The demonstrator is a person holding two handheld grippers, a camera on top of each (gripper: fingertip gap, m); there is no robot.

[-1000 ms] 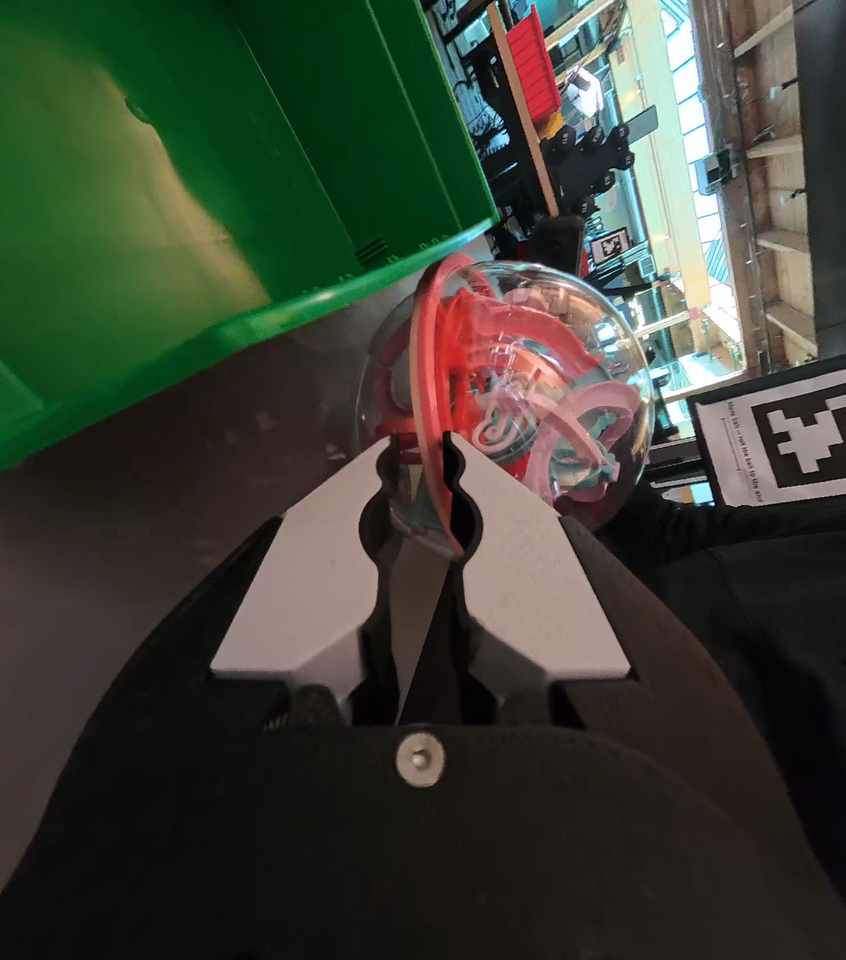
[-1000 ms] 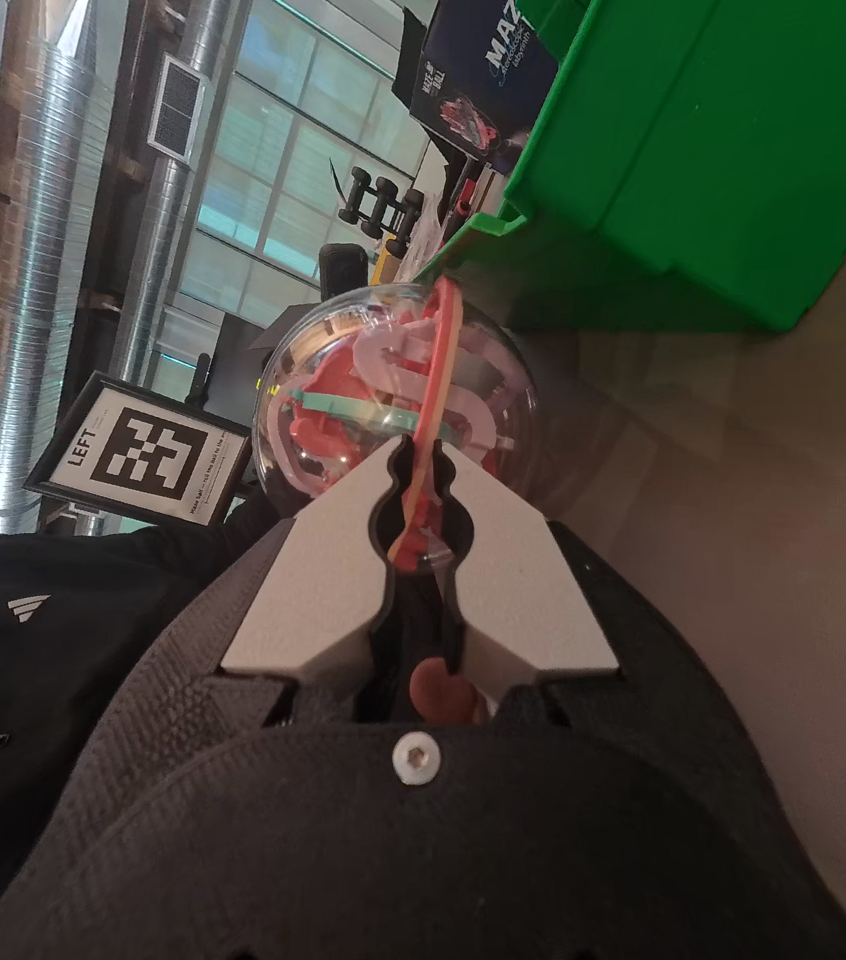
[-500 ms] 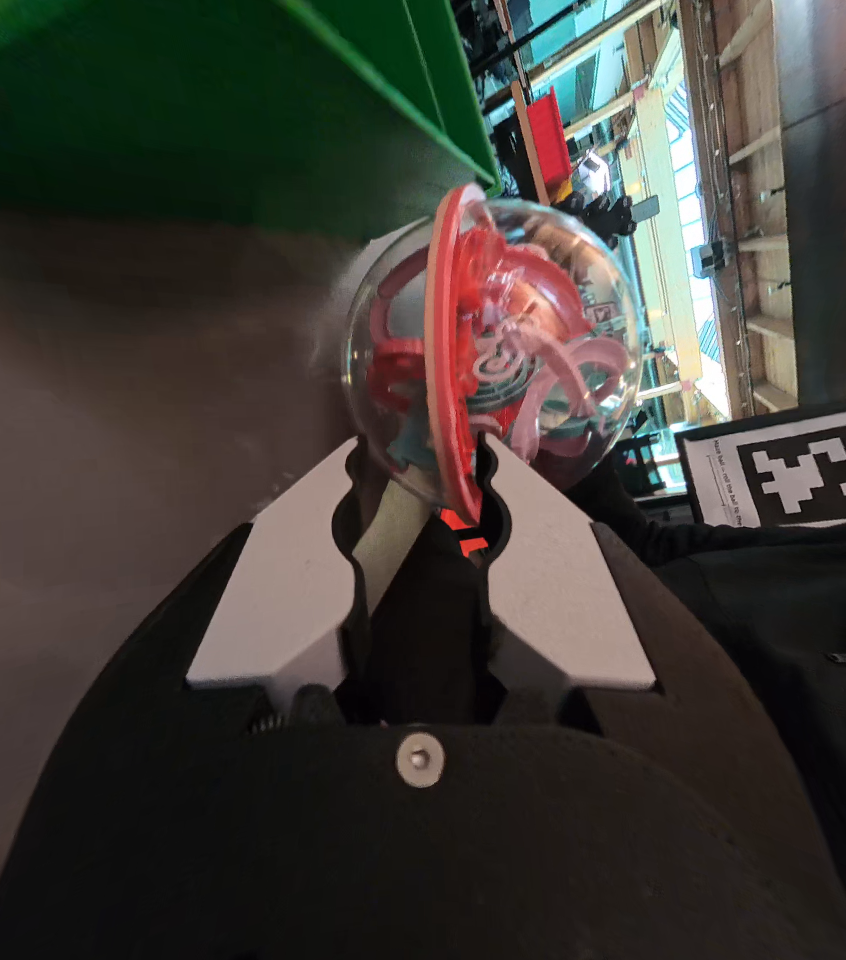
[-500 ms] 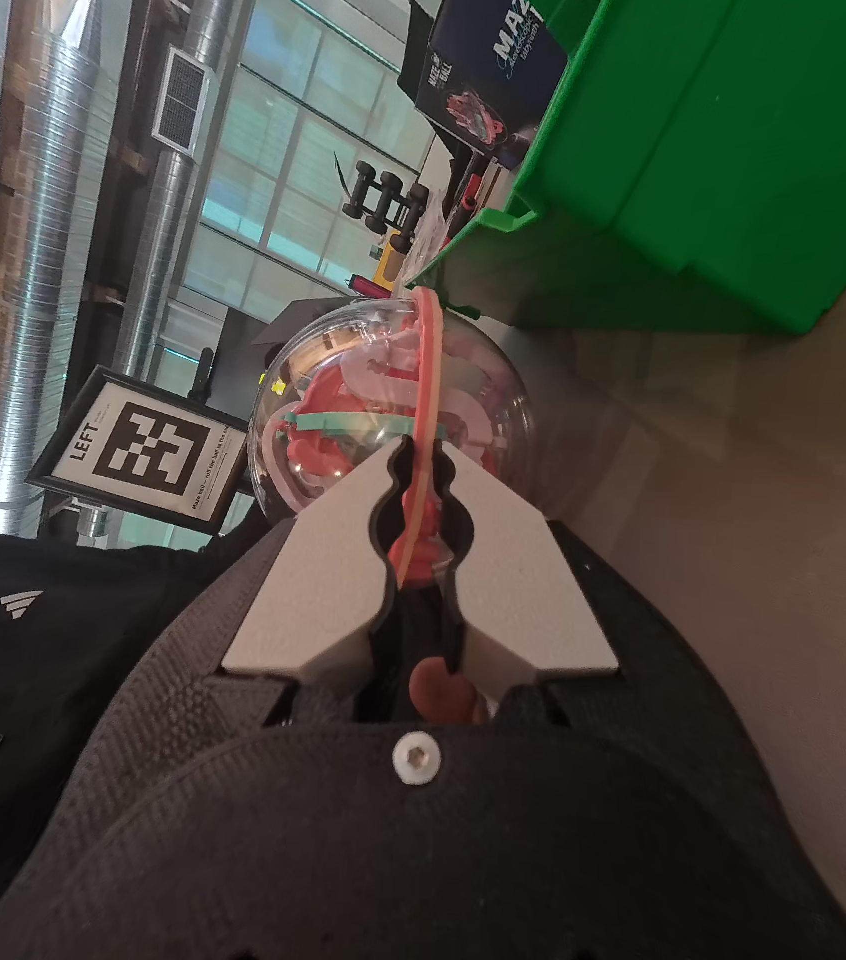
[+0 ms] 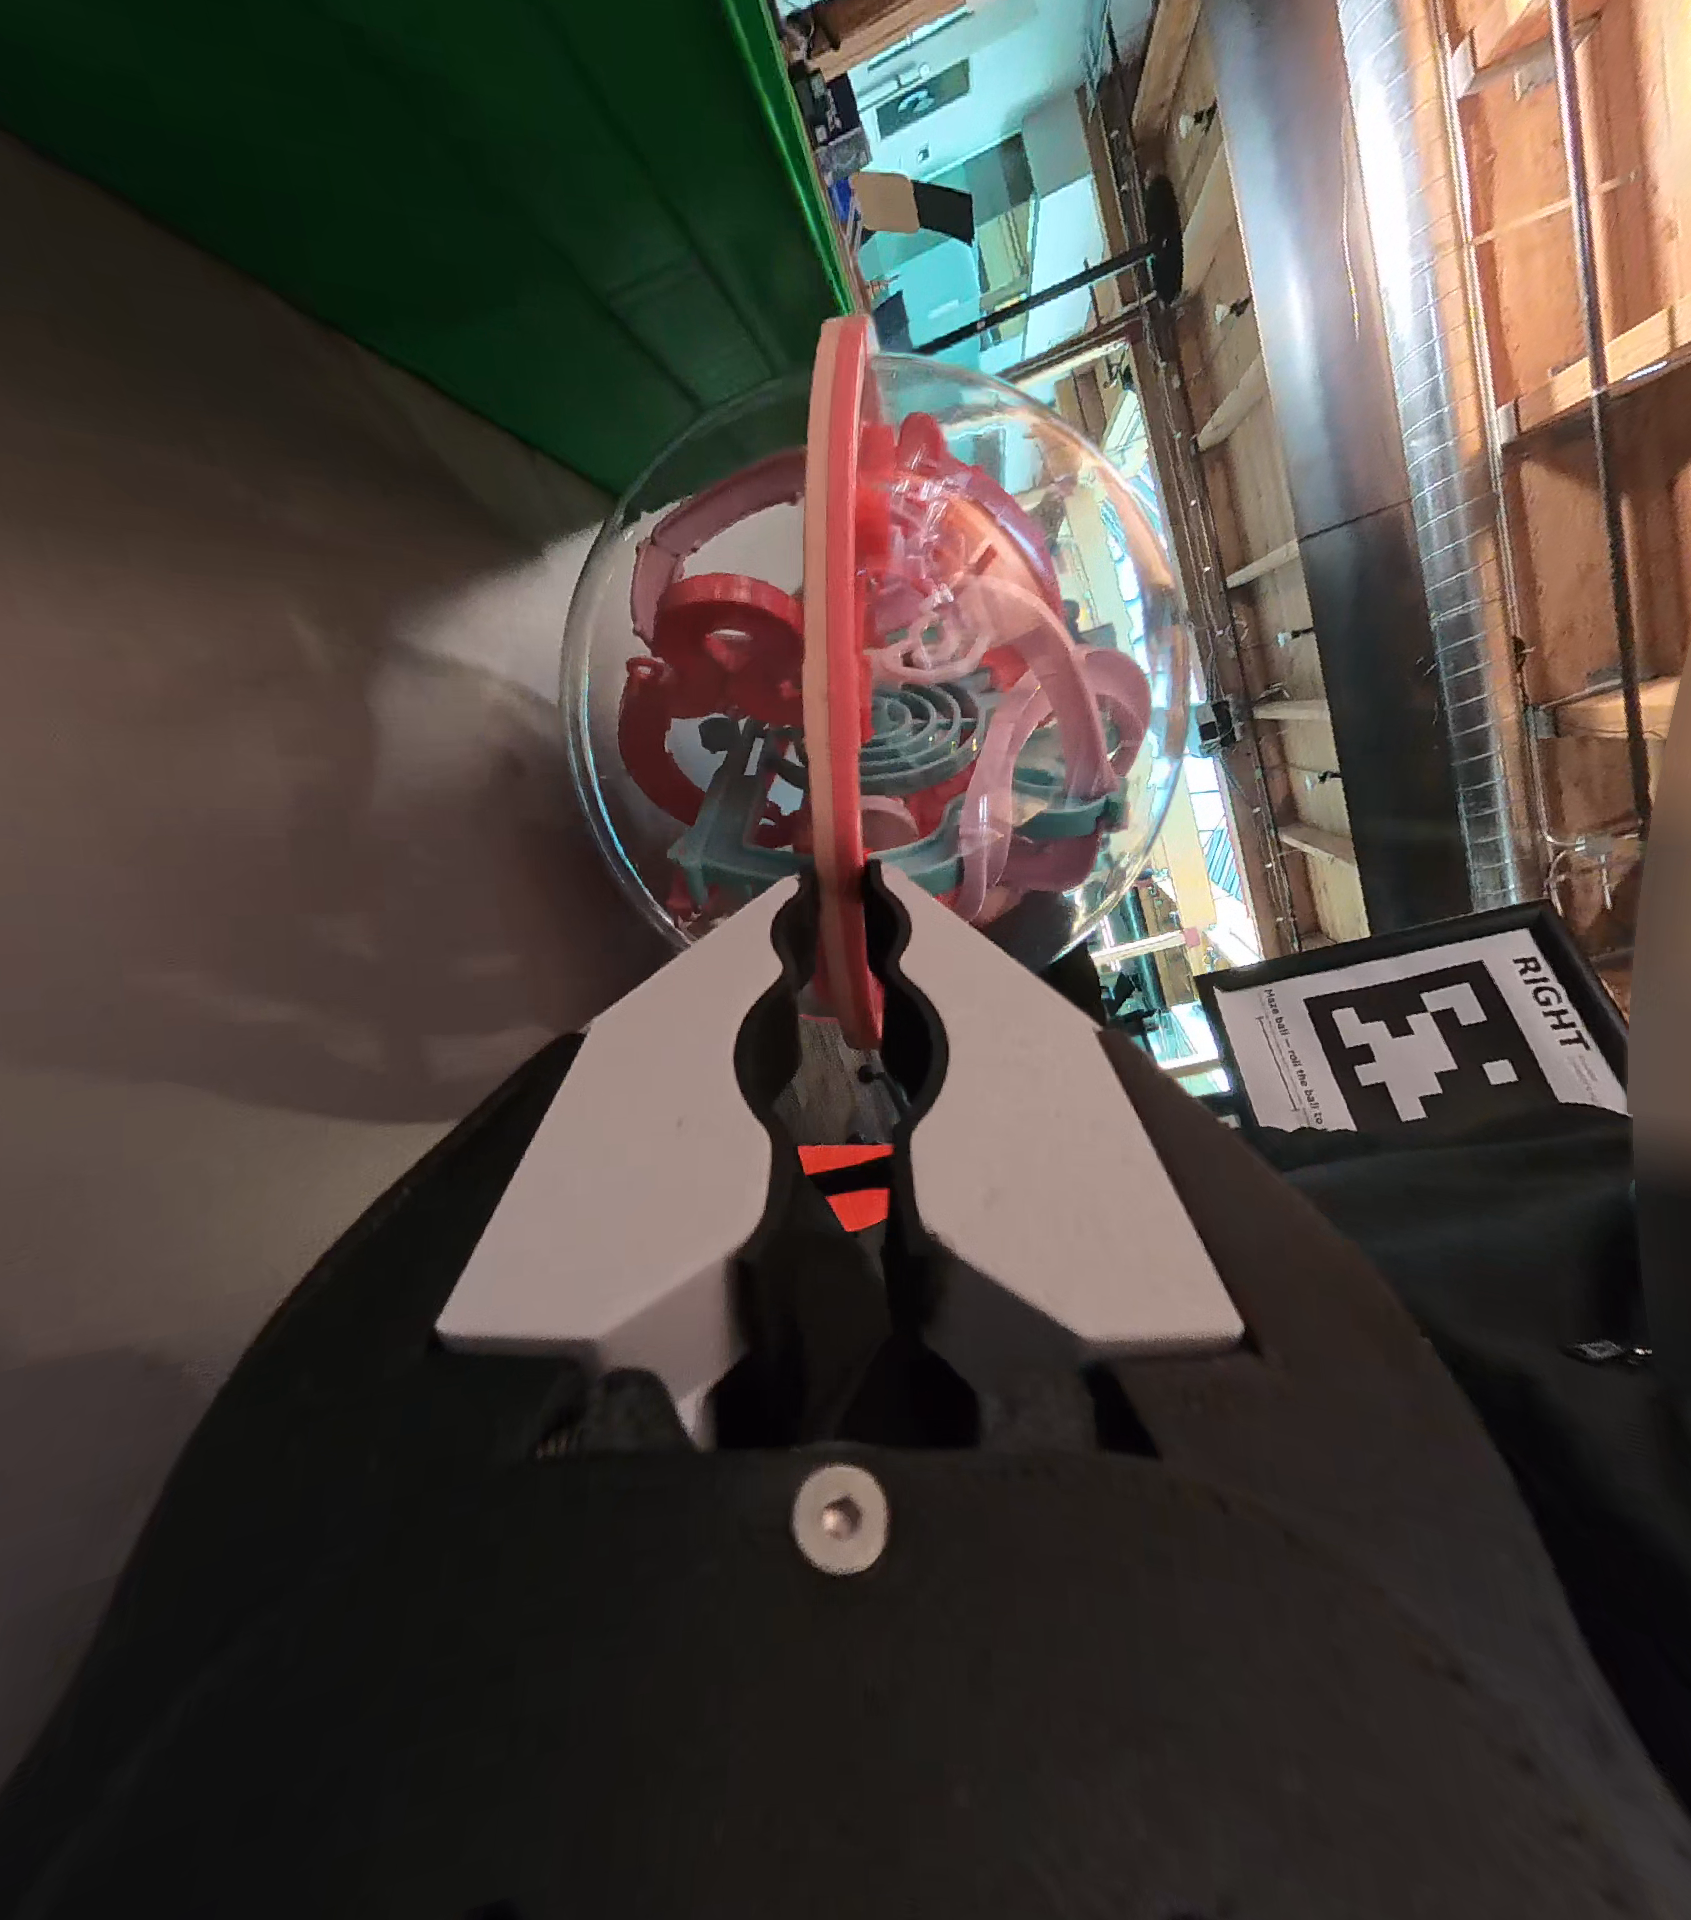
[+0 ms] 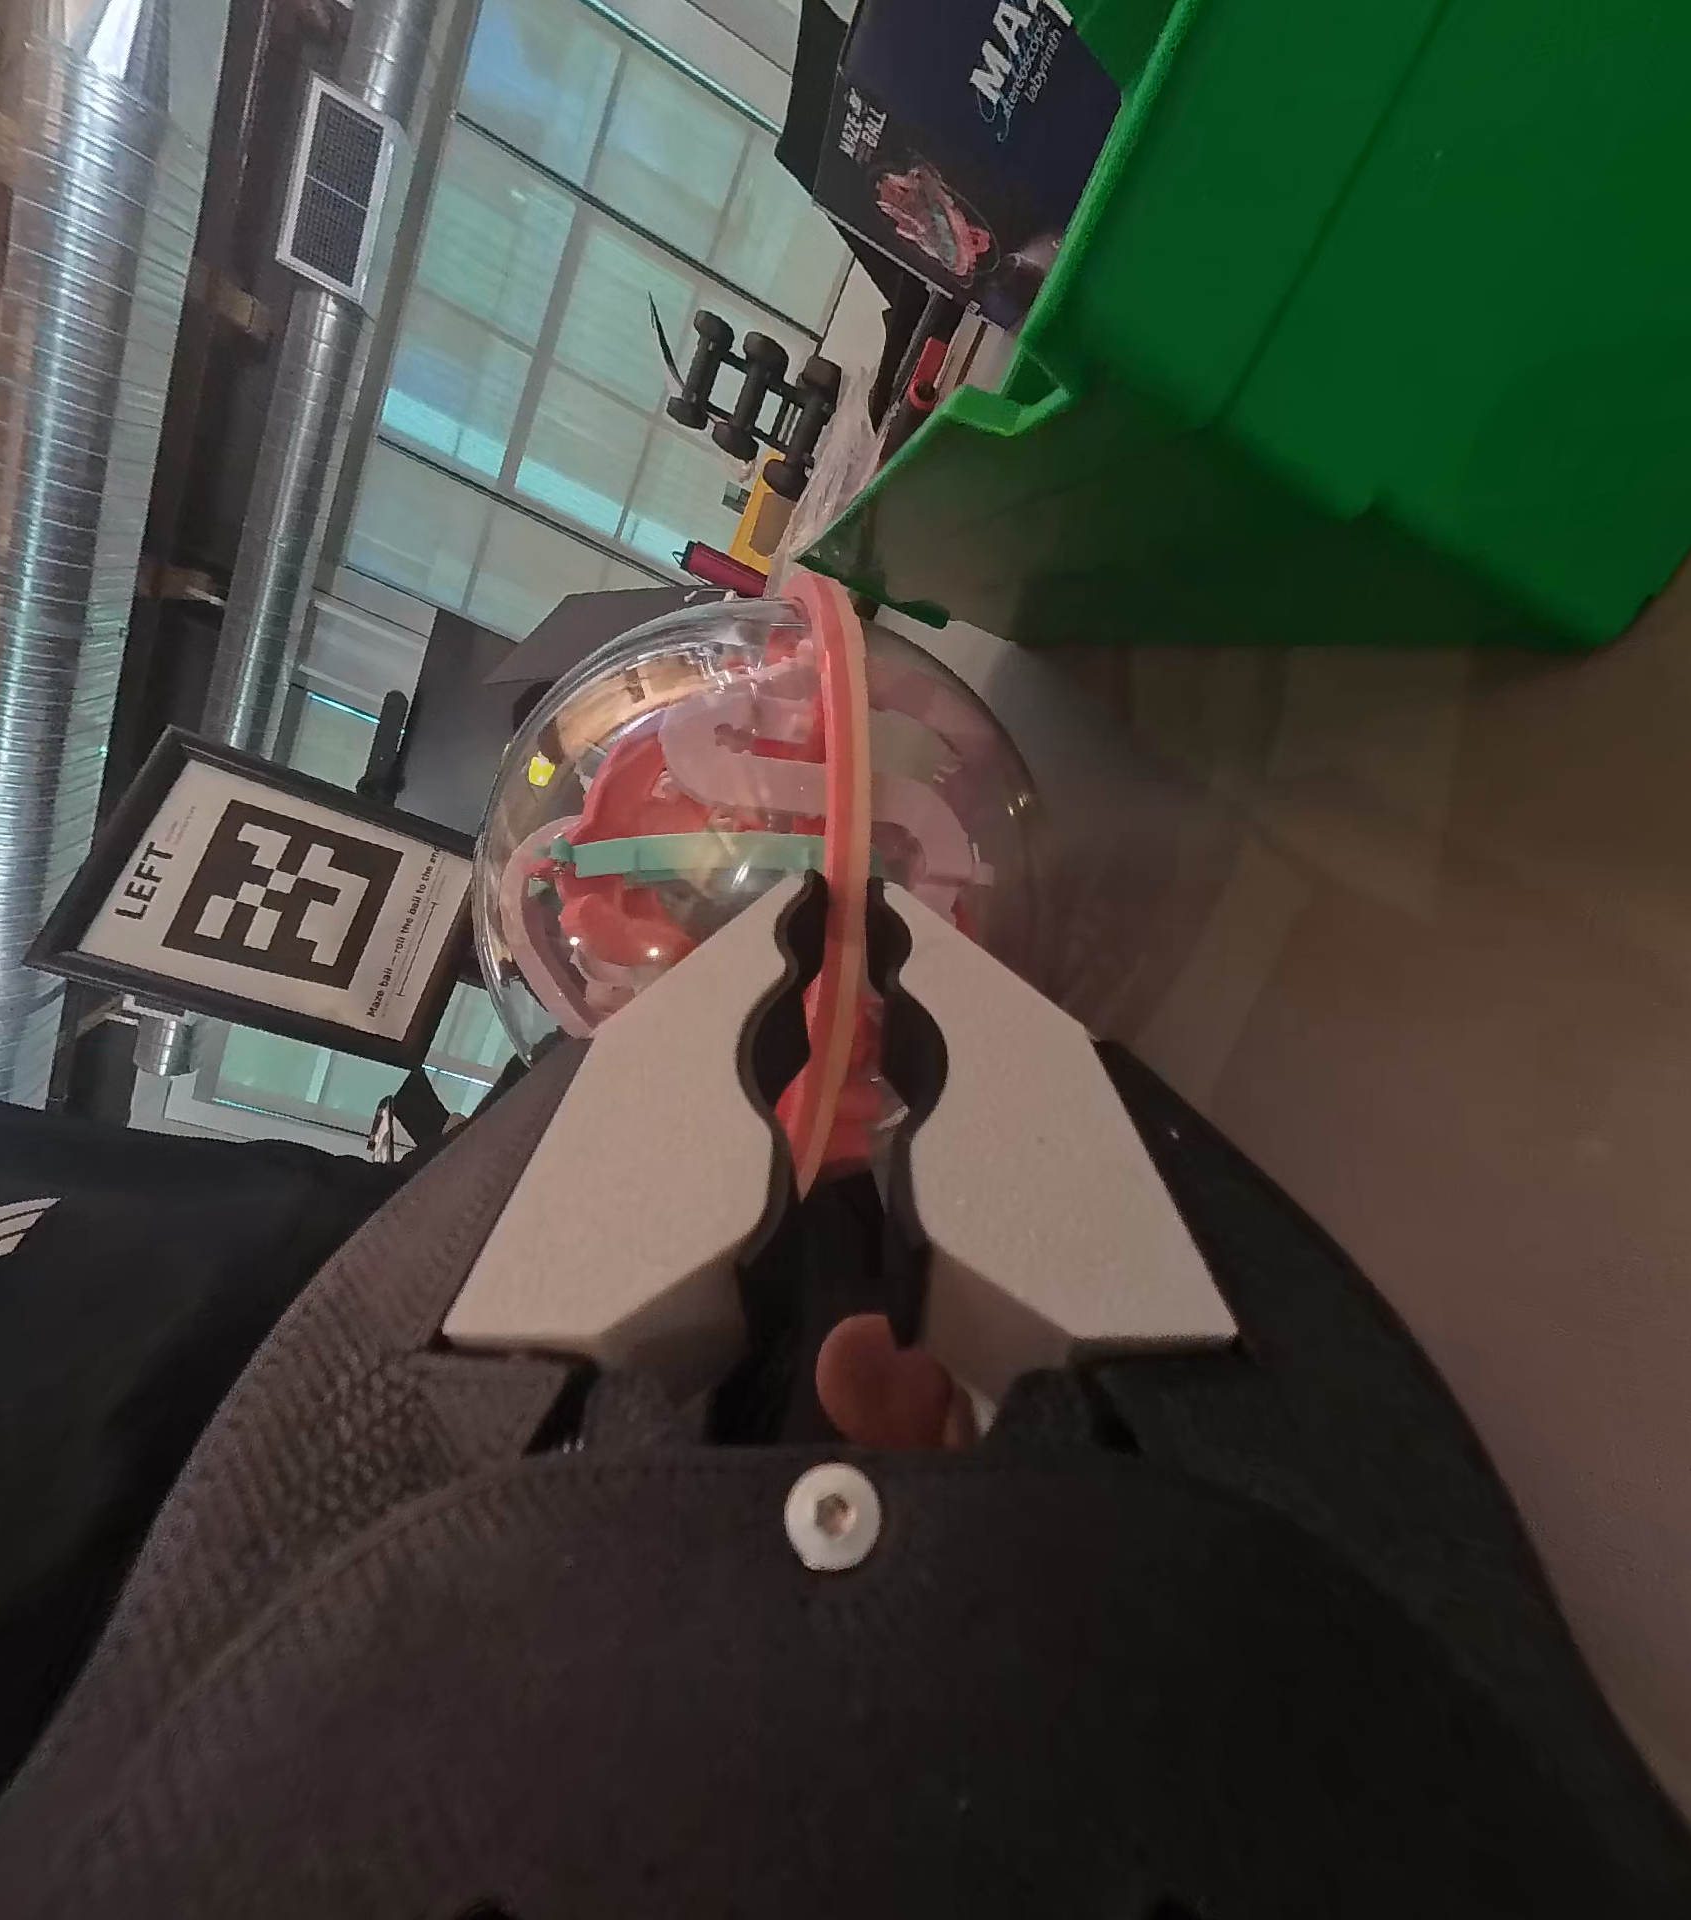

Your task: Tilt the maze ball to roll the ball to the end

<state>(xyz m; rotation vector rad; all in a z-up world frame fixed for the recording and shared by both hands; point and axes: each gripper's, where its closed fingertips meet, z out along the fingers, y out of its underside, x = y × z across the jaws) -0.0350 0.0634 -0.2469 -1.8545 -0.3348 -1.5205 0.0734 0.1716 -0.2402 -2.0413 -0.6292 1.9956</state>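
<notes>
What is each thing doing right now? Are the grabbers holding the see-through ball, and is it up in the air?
maze ball: see-through, held by its red rim; whether it touches the table cannot be told.
red rim: edge-on, running between both grippers' fingers.
left gripper: closed on the red rim.
right gripper: closed on the red rim.
green bin: standing on the table behind the ball.

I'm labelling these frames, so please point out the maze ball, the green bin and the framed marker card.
maze ball [image 5: 1017, 623]: left wrist view, on its clear shell.
green bin [image 6: 1443, 312]: right wrist view, on its side wall.
framed marker card [image 6: 280, 899]: right wrist view, on the black square pattern.
</notes>
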